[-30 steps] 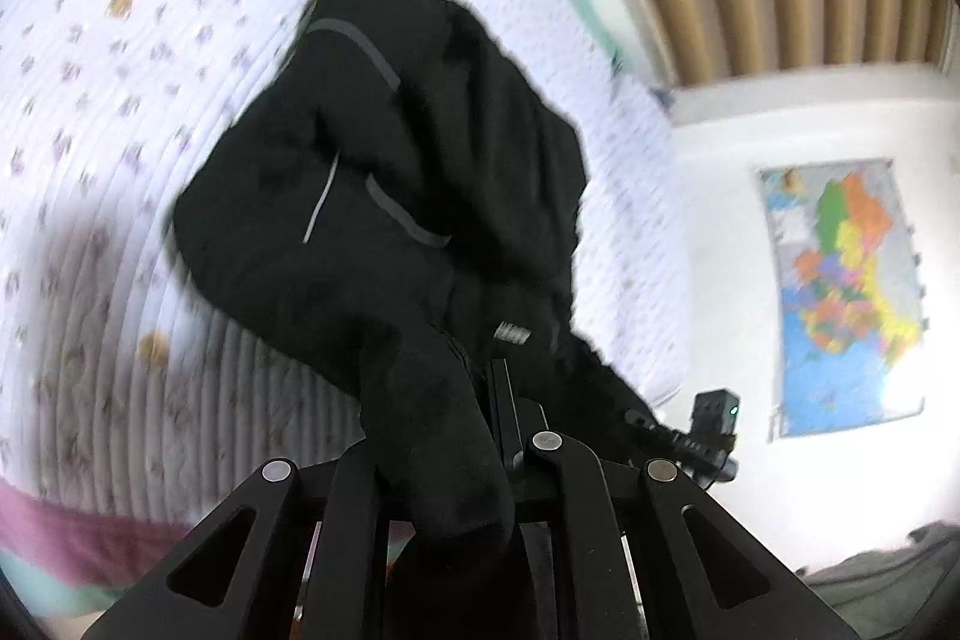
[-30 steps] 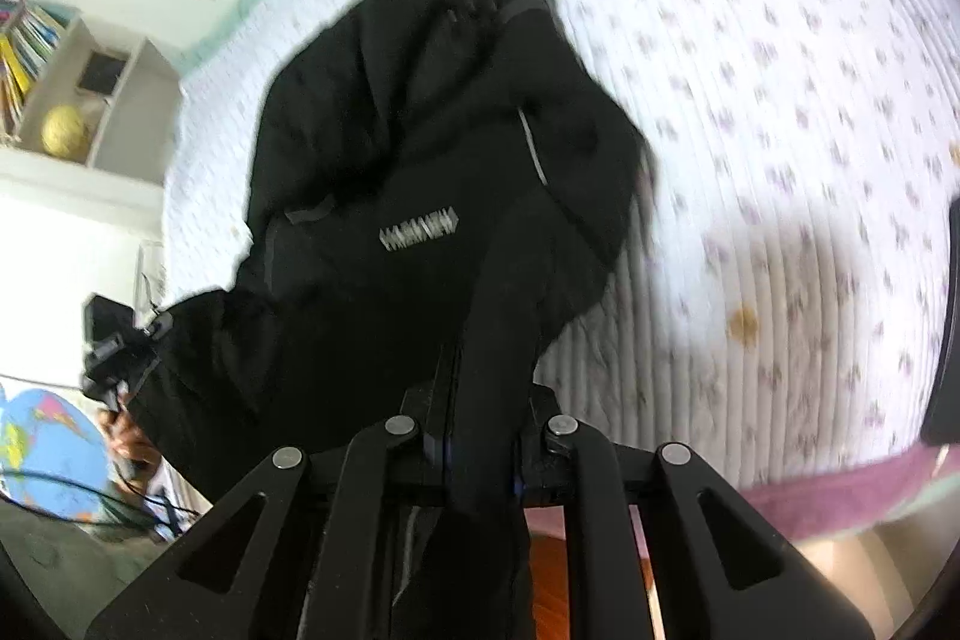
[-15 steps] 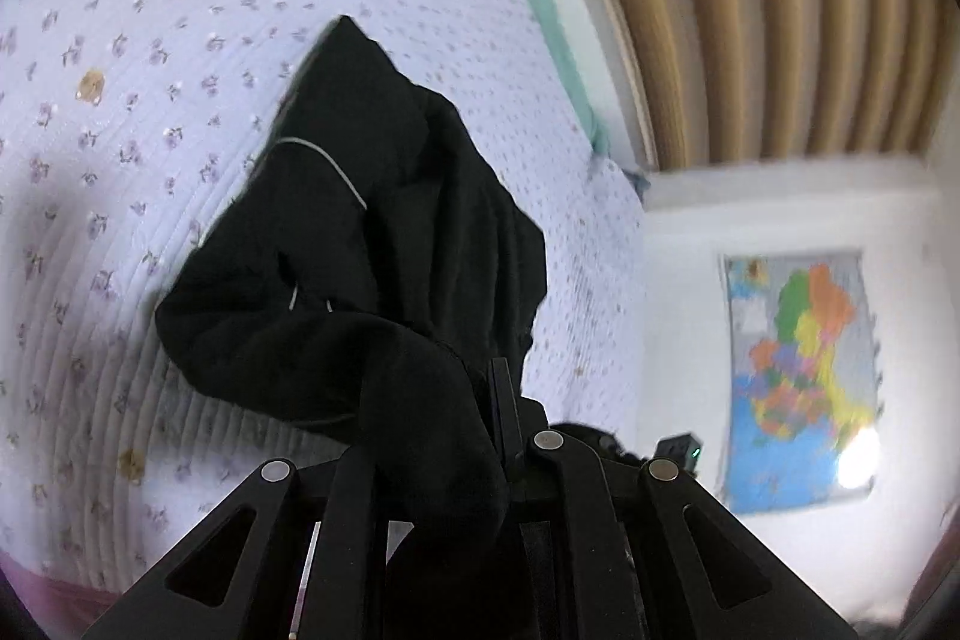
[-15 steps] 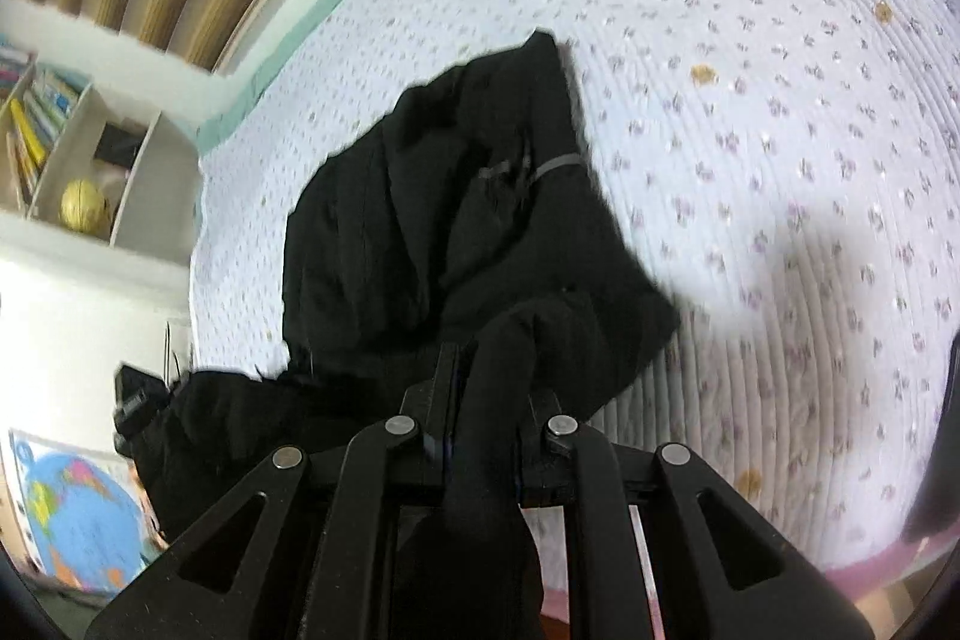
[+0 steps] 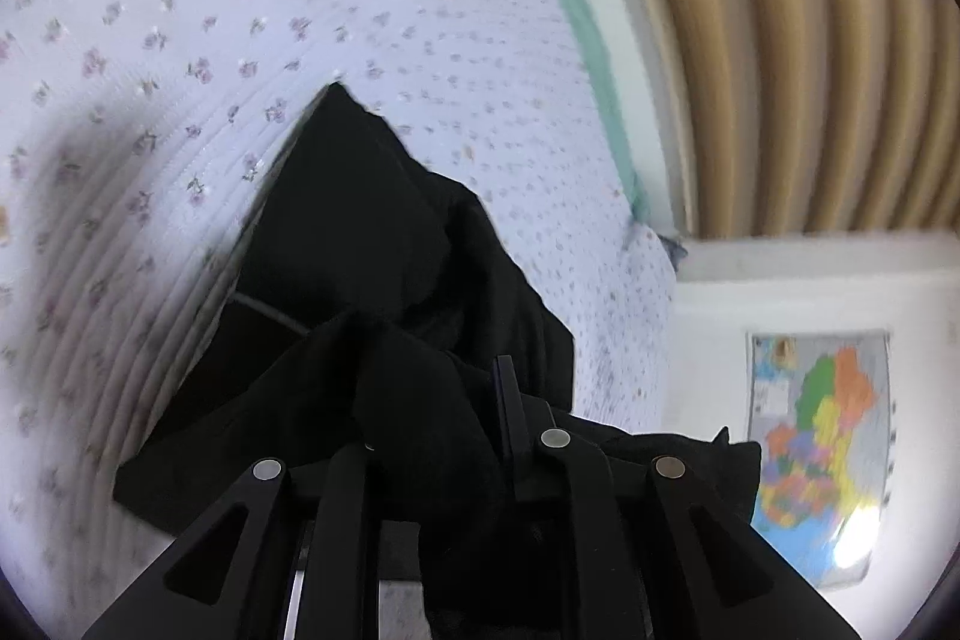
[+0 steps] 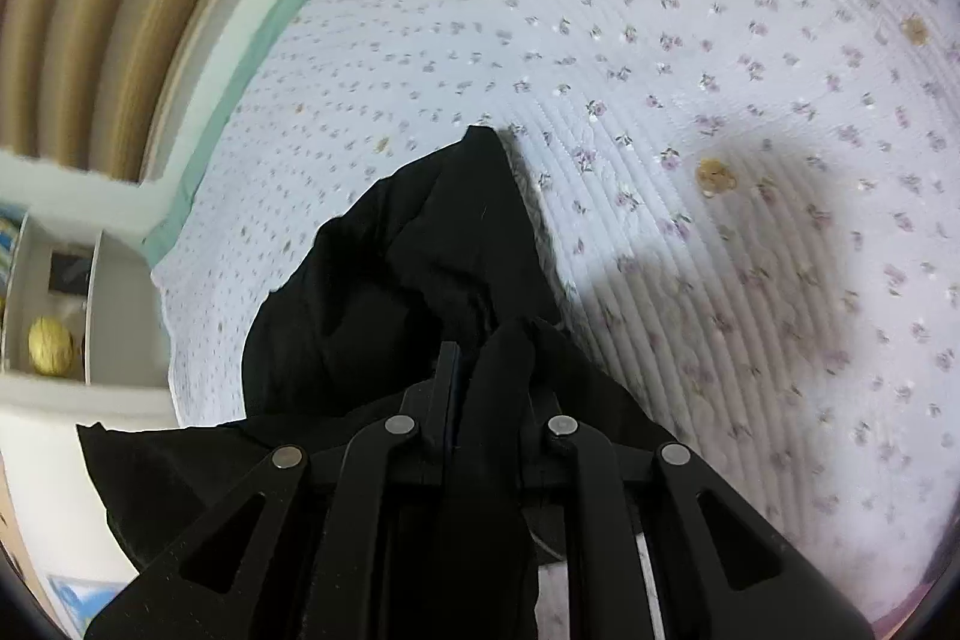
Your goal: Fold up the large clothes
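A large black garment (image 5: 372, 232) lies on the flowered quilt (image 5: 180, 40), one pointed corner reaching away from me. My left gripper (image 5: 432, 370) has a bunched fold of it between the fingers; the jaws are opening while the cloth still sits between the pads and drapes over the left finger. In the right wrist view the same black garment (image 6: 420, 268) runs from its far corner back to my right gripper (image 6: 489, 352), which is shut on another fold. Cloth hides the right finger there and hangs off the bed edge at lower left.
The quilt (image 6: 720, 40) spreads wide beyond the garment. A beige ribbed curtain (image 5: 810, 40) stands behind the bed's green-edged side. A coloured map (image 5: 822, 436) hangs on the white wall. A white shelf holding a yellow ball (image 6: 51, 346) stands at left.
Both grippers have travelled across the bed with the garment in them. The cloth has doubled over, so its grey stripes and white logo are now hidden, and less of it shows.
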Demonstrator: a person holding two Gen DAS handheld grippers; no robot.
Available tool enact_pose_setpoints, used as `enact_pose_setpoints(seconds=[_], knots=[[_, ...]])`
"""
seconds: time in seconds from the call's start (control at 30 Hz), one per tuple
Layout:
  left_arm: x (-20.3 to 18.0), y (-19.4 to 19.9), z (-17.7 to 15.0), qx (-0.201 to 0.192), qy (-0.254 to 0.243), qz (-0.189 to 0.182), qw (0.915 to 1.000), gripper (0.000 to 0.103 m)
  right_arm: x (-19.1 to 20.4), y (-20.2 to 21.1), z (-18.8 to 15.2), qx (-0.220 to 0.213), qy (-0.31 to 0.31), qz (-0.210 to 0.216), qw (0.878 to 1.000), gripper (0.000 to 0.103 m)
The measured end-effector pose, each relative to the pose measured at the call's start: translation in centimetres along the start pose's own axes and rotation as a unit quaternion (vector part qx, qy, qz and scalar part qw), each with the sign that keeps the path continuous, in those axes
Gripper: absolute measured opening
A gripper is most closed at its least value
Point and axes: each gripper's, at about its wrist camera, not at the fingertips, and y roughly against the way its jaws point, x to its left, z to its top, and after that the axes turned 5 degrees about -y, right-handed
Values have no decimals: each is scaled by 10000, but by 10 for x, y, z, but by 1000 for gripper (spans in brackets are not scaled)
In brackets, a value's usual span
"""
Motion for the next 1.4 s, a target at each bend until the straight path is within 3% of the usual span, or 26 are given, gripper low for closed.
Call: enact_pose_setpoints(seconds=[0.27, 0.4, 0.5, 0.67, 0.7, 0.73, 0.8, 0.87, 0.93, 1.0, 1.07, 1.13, 1.2, 1.23, 1.33, 1.4], knots=[[50, -71, 38, 456, 728, 750, 9935, 18, -14, -84, 45, 758, -826, -527, 9923, 24], [41, -74, 48, 820, 426, 782, 9926, 19, -18, -105, 59, 1173, -920, -624, 9869, 25], [15, -59, 52, 1106, -283, 874, 9896, 22, -11, -98, 62, 1281, -633, -641, 9877, 27], [-18, -13, 52, 1316, -837, 321, 9872, 28, 12, -43, 60, 1127, -166, -287, 9931, 35], [-24, -4, 50, 1305, -925, 155, 9870, 35, 17, -29, 57, 1086, -80, -144, 9939, 36], [-31, 7, 47, 1277, -1016, -89, 9866, 51, 19, -19, 56, 1062, -27, -52, 9943, 37], [-40, 27, 44, 1116, -1075, -769, 9849, 67, 22, -3, 53, 1099, -40, 260, 9936, 41], [-44, 39, 43, 972, -1018, -1404, 9800, 74, 18, 13, 50, 1129, -167, 690, 9911, 46], [-44, 51, 46, 705, -1009, -1694, 9778, 77, 17, 23, 48, 1080, -206, 833, 9904, 49], [-49, 59, 49, 453, -1157, -1344, 9831, 77, 15, 32, 45, 994, -194, 890, 9909, 52], [-55, 56, 52, 425, -1268, -1001, 9860, 77, 19, 46, 44, 706, 84, 594, 9957, 53], [-63, 45, 53, 397, -1512, -351, 9871, 77, 29, 56, 44, 447, 393, 423, 9973, 56], [-68, 29, 57, 348, -1803, 460, 9819, 77, 41, 61, 44, 160, 747, 330, 9965, 68], [-71, 16, 59, 326, -1908, 818, 9777, 77, 49, 58, 43, 0, 988, 164, 9950, 80], [-69, -16, 69, 255, -1992, 1470, 9685, 77, 72, 27, 40, -358, 1809, -670, 9806, 82], [-58, -35, 81, 340, -1898, 1694, 9665, 77, 79, 2, 43, -442, 2187, -1058, 9690, 82]])
